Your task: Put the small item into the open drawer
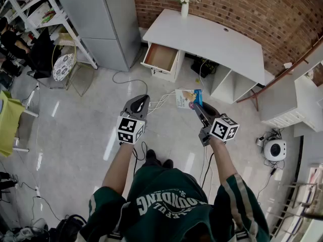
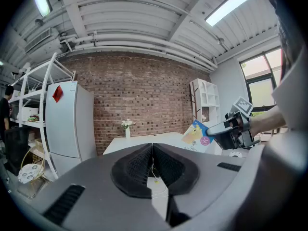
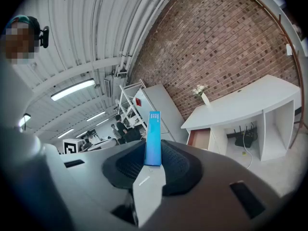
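My right gripper (image 1: 198, 106) is shut on a small flat box (image 1: 189, 98) with a blue edge and a colourful printed face; in the right gripper view the box (image 3: 154, 137) stands on edge between the pads. My left gripper (image 1: 140, 104) is shut, its pads meeting with nothing between them (image 2: 152, 165). From the left gripper view the box (image 2: 196, 132) shows to the right, held by the other gripper. The open drawer (image 1: 161, 57) juts from the white desk (image 1: 212, 37) ahead and left of the box, its inside brown and bare.
A grey cabinet (image 1: 101, 19) stands left of the desk, with white shelving (image 1: 45, 14) beyond. A vase of flowers (image 1: 184, 4) sits on the desk. Cables (image 1: 156, 102) trail on the floor. A white shelf unit (image 1: 298, 105) and a small round device (image 1: 275, 149) are at the right.
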Motion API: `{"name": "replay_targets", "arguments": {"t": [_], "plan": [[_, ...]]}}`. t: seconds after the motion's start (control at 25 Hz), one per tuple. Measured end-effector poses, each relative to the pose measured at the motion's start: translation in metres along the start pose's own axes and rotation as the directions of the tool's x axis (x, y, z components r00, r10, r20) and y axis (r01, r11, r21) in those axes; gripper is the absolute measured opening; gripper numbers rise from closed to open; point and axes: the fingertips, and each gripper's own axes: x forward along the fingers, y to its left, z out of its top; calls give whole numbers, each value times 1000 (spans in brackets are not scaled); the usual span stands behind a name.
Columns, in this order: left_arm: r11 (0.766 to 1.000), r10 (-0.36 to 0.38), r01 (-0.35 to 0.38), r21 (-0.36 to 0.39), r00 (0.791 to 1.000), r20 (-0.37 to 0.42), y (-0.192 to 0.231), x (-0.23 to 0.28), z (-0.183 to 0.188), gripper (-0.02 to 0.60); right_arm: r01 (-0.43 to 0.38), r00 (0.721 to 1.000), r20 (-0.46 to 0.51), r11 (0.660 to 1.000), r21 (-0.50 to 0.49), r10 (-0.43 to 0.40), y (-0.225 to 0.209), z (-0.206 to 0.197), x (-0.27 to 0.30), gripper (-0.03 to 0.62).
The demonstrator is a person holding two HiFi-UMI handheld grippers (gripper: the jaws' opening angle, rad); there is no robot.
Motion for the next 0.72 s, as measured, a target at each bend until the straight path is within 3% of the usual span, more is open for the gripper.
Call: {"name": "replay_targets", "arguments": {"t": [0.72], "plan": [[1000, -7, 7, 0, 1000, -8, -13, -3, -6, 15, 5, 1000, -11, 1000, -20, -5, -1, -9, -8, 109]]}}
